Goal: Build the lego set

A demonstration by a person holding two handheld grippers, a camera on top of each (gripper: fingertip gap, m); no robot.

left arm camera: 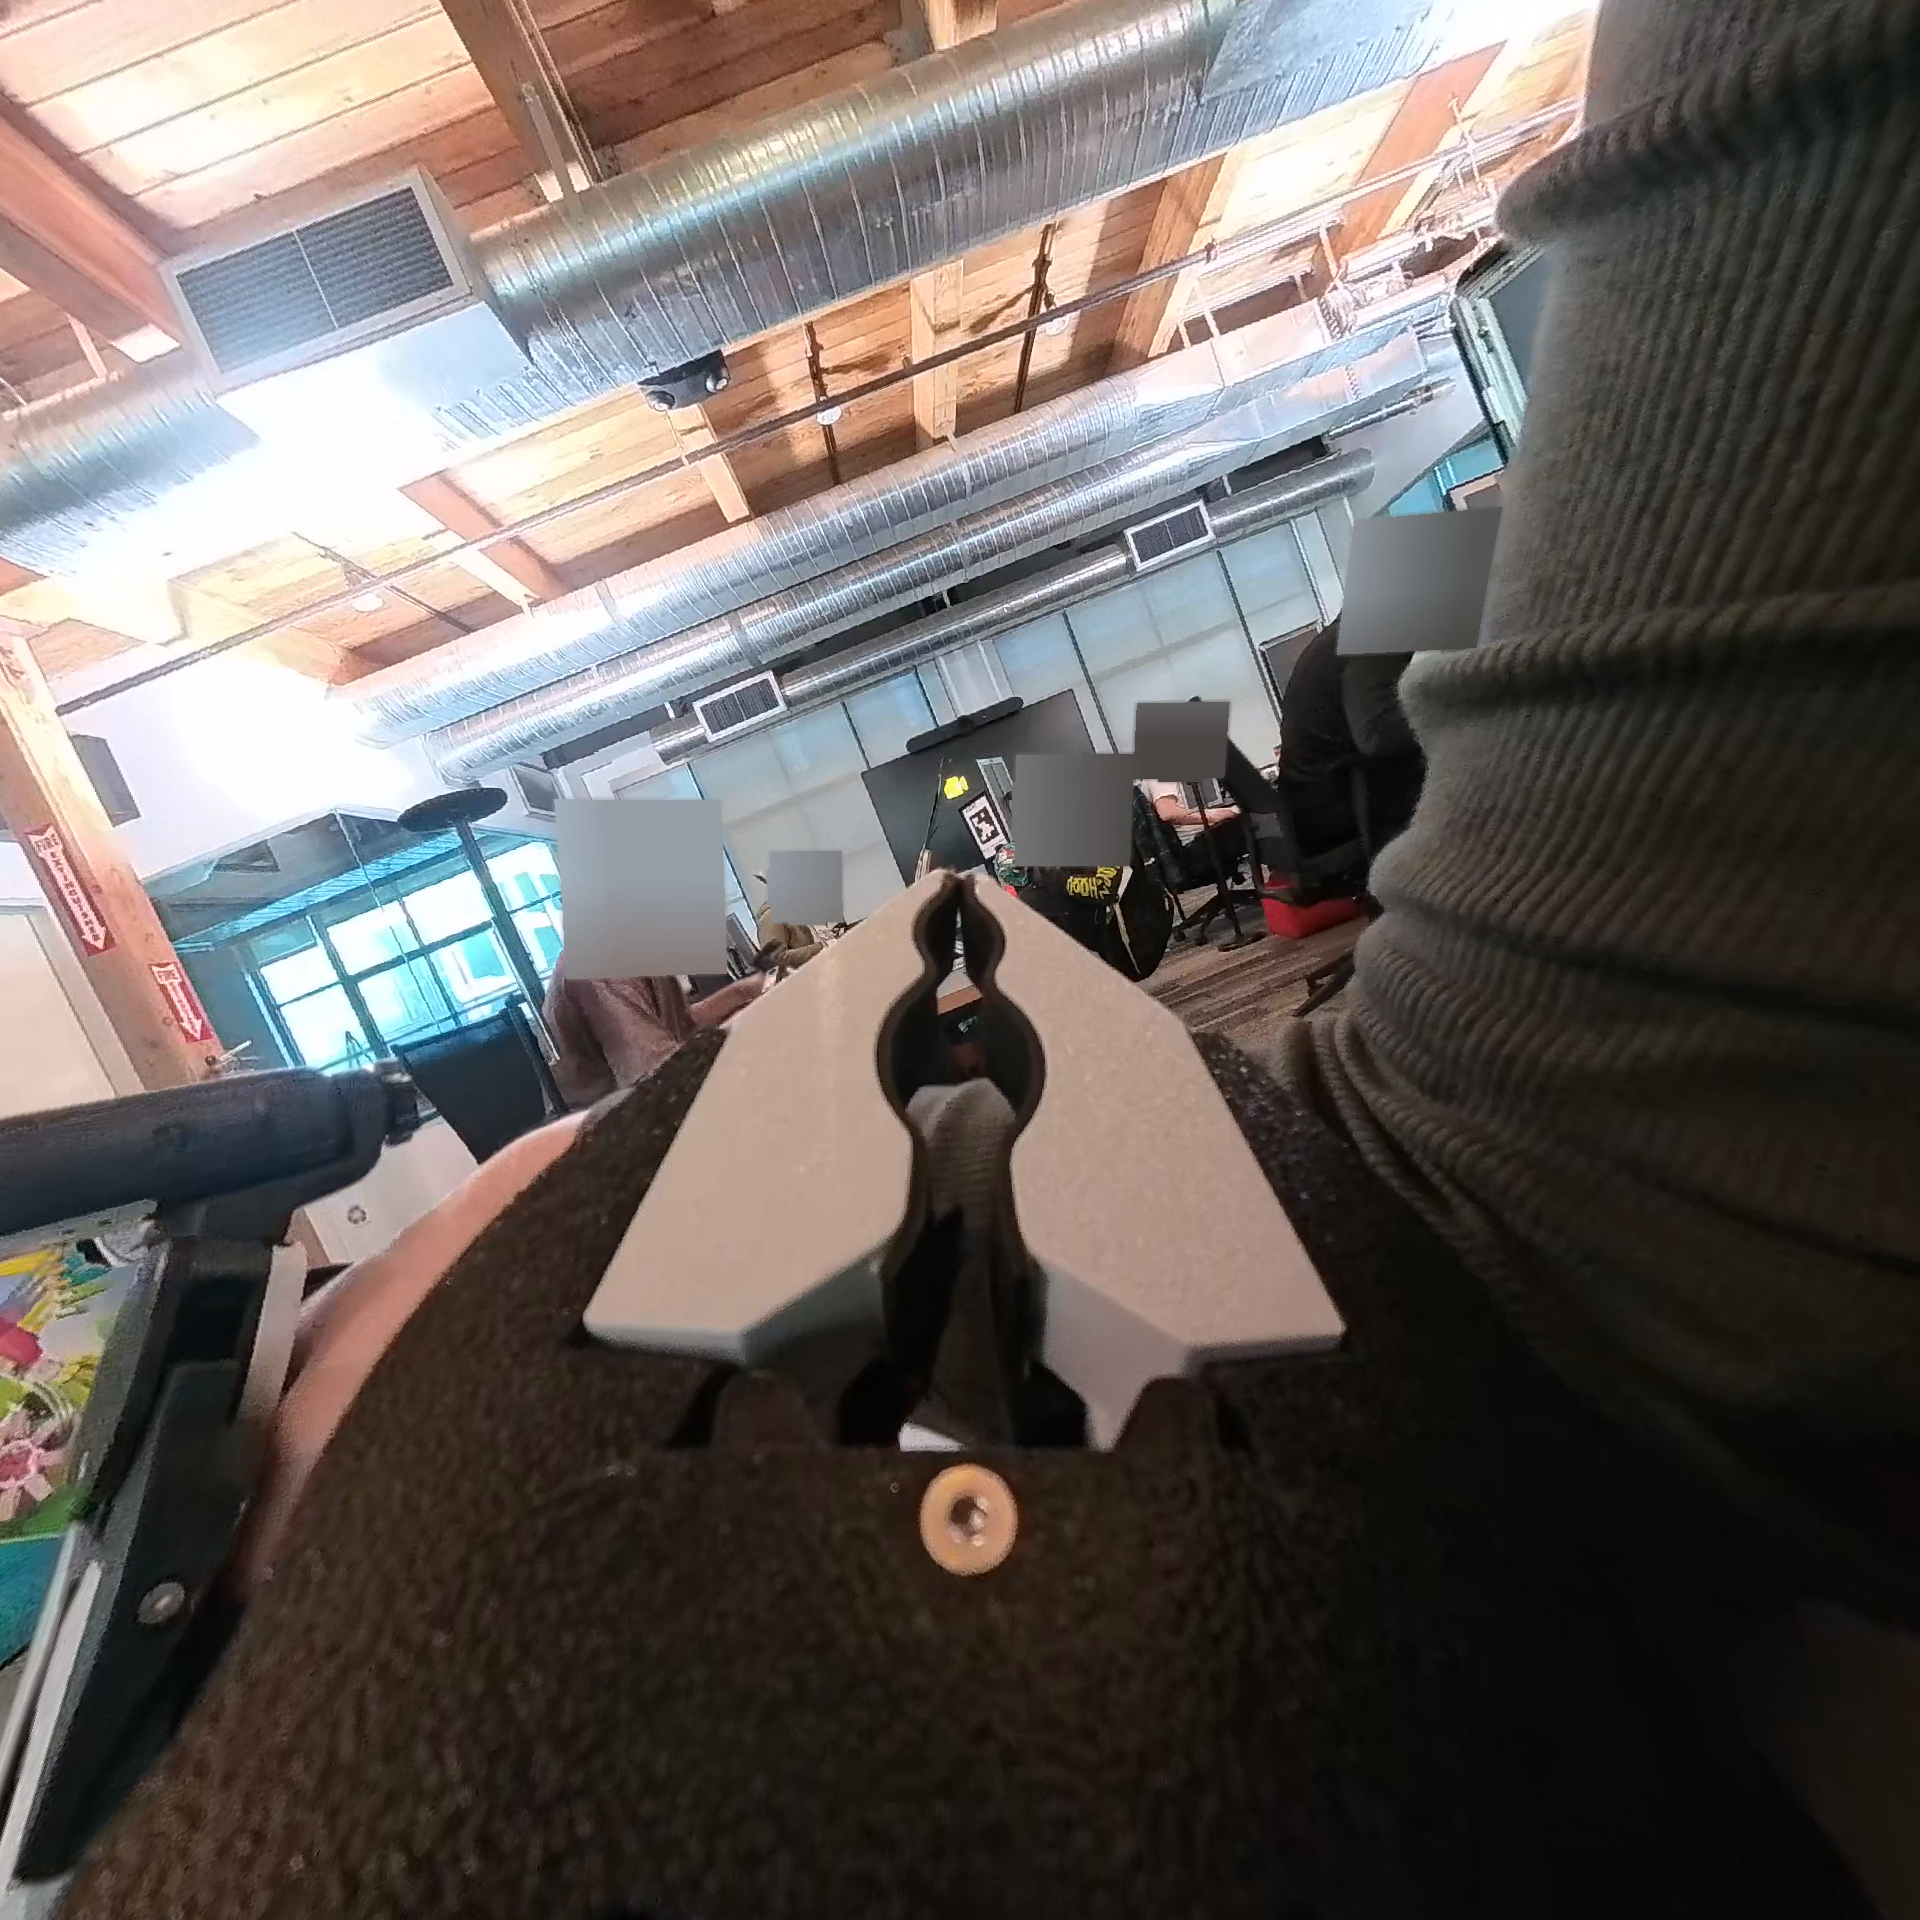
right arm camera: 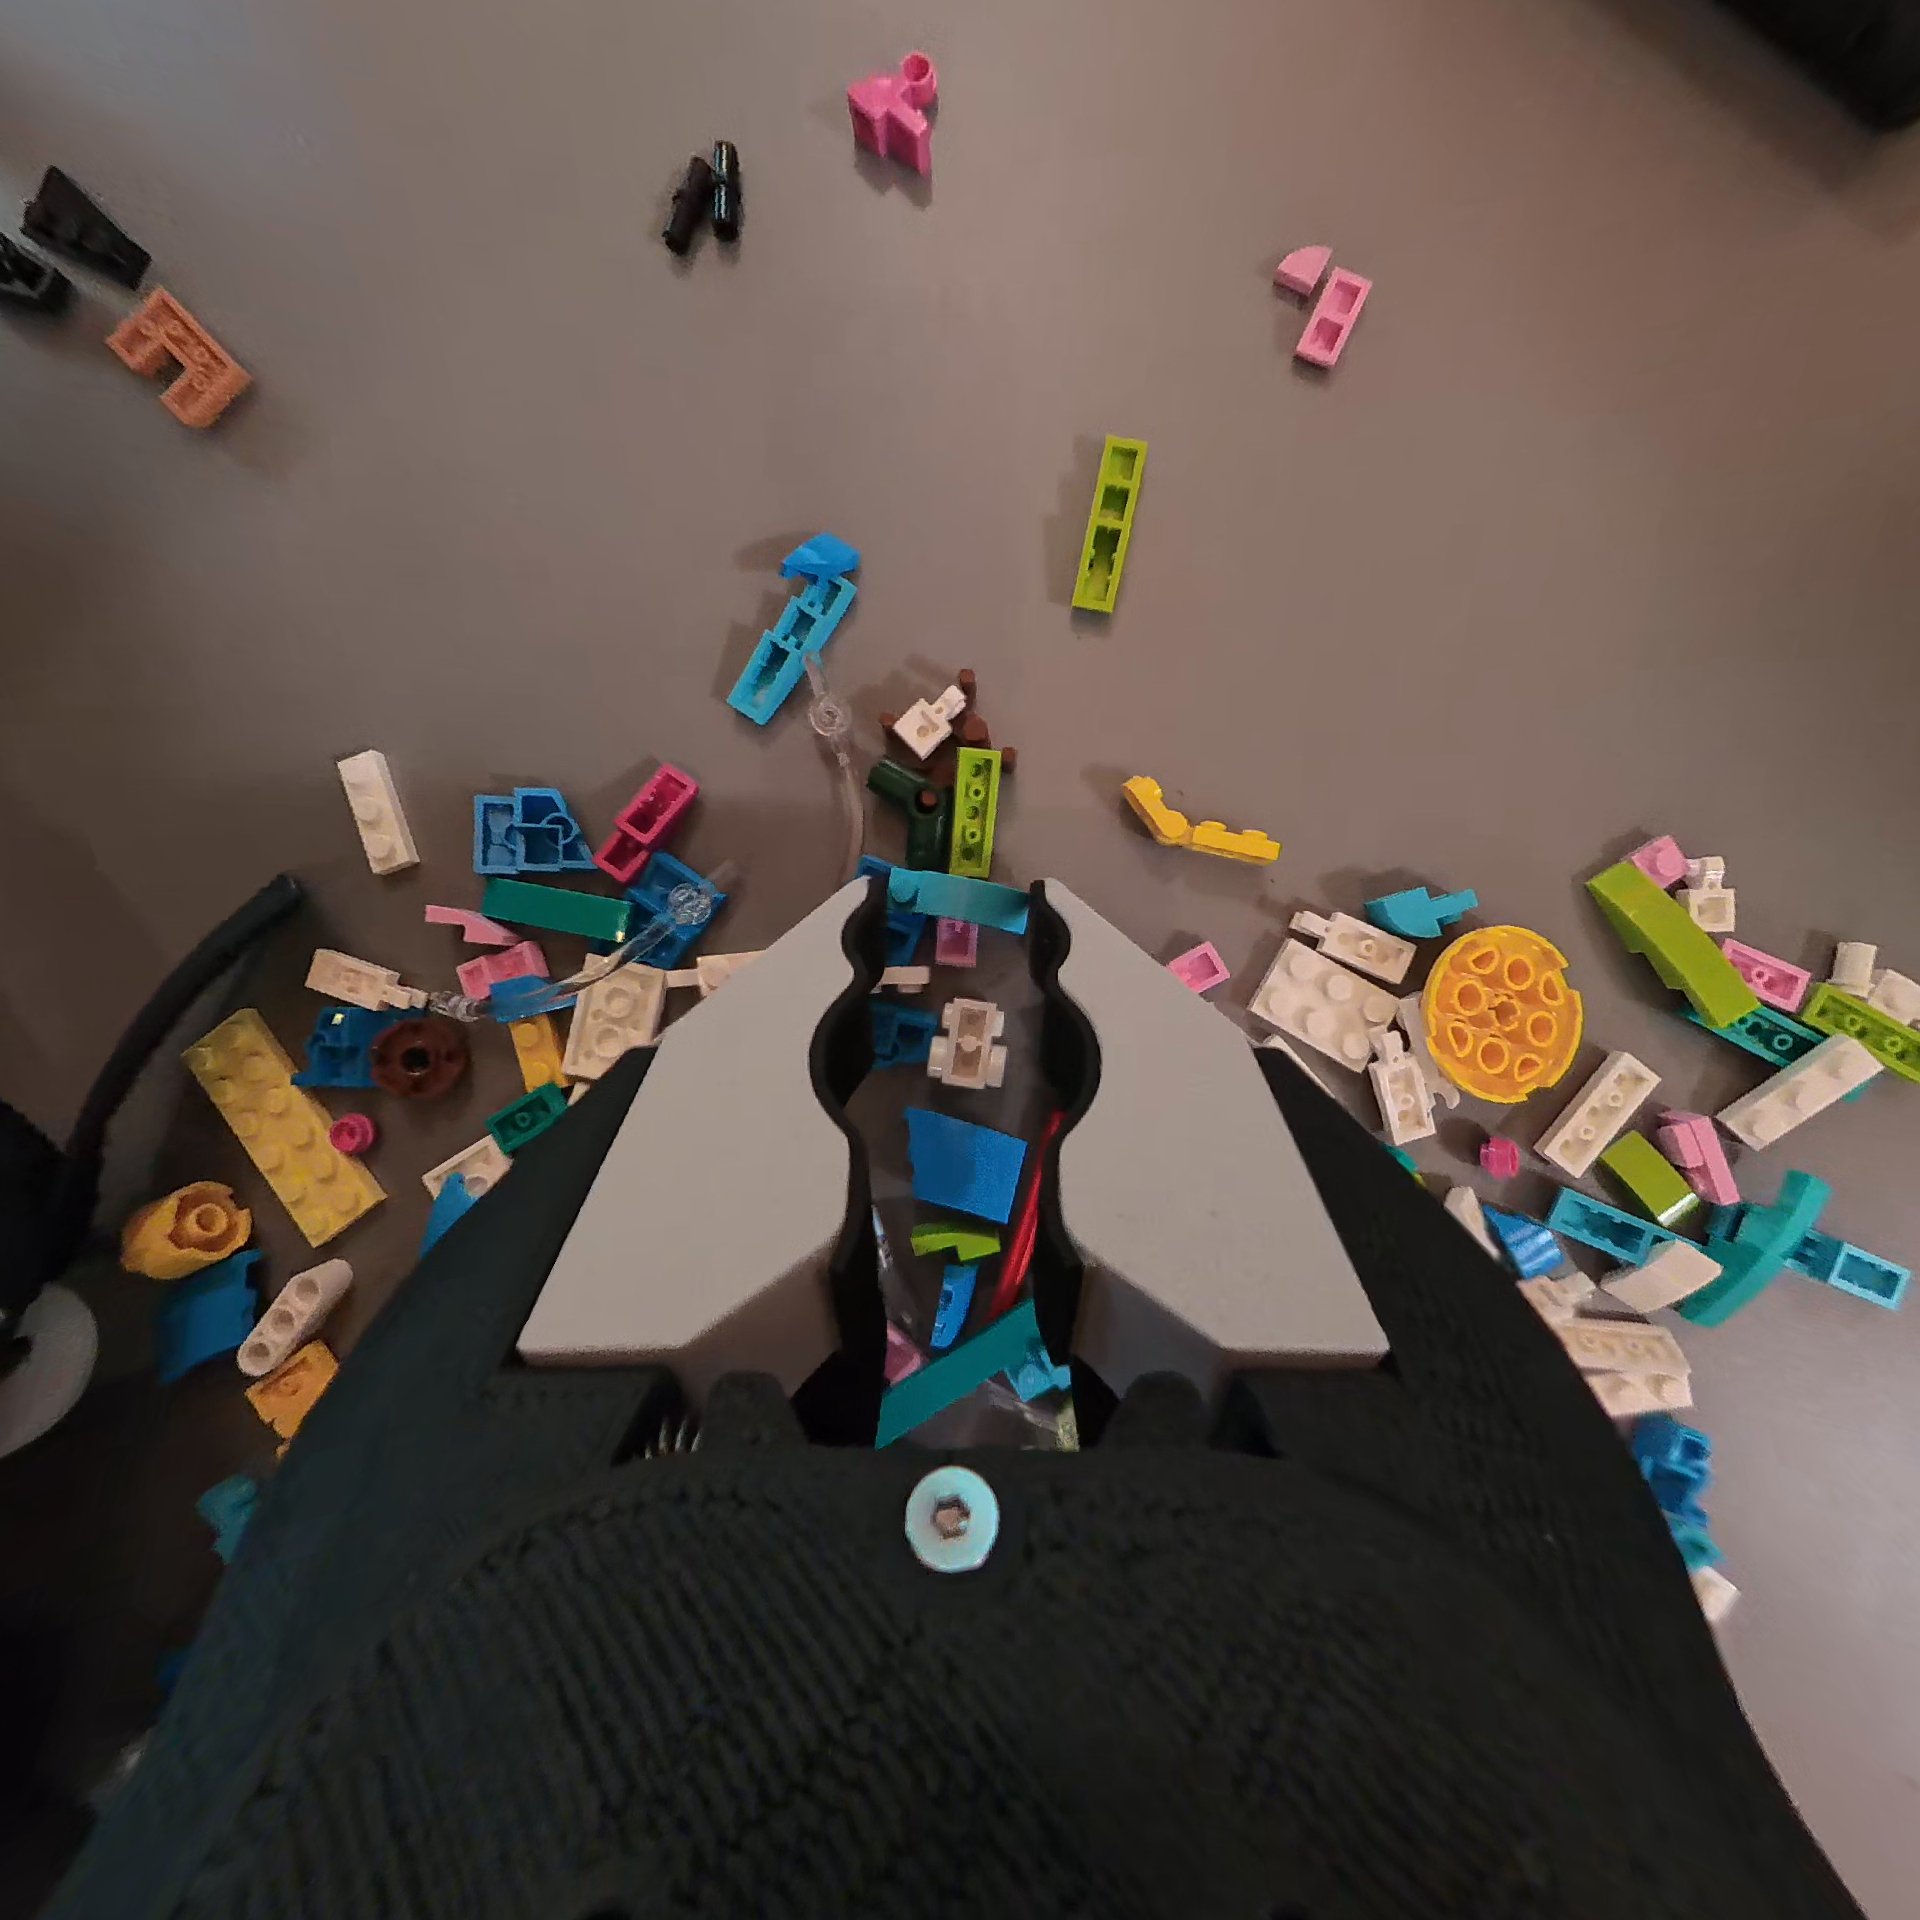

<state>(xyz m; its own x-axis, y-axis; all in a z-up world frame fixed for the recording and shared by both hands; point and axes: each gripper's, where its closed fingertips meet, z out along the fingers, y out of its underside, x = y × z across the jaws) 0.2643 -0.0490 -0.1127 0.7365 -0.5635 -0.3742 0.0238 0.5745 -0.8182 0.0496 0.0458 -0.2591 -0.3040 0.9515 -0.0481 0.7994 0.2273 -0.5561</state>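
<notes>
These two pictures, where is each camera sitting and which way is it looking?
Left wrist view: on the left gripper, tilted up at wooden ceiling, silver ducts and office; jaws shut; grey sleeve alongside.
Right wrist view: on the right gripper, facing down at loose lego pieces on a grey table; jaws open.
Shared: no scene object shows in both; each shows only its own matching grey fingers.

Blown-out glare upper left; dim tabletop, wide-angle edge bending.

Both claws: grey wedge fingers point(left arm camera: 790, 1143) with wavy black inner pads, rough black housing, one silver screw point(left arm camera: 968, 1521) at centre. Ribbed olive-grey knit sleeve point(left arm camera: 1662, 935).
</notes>
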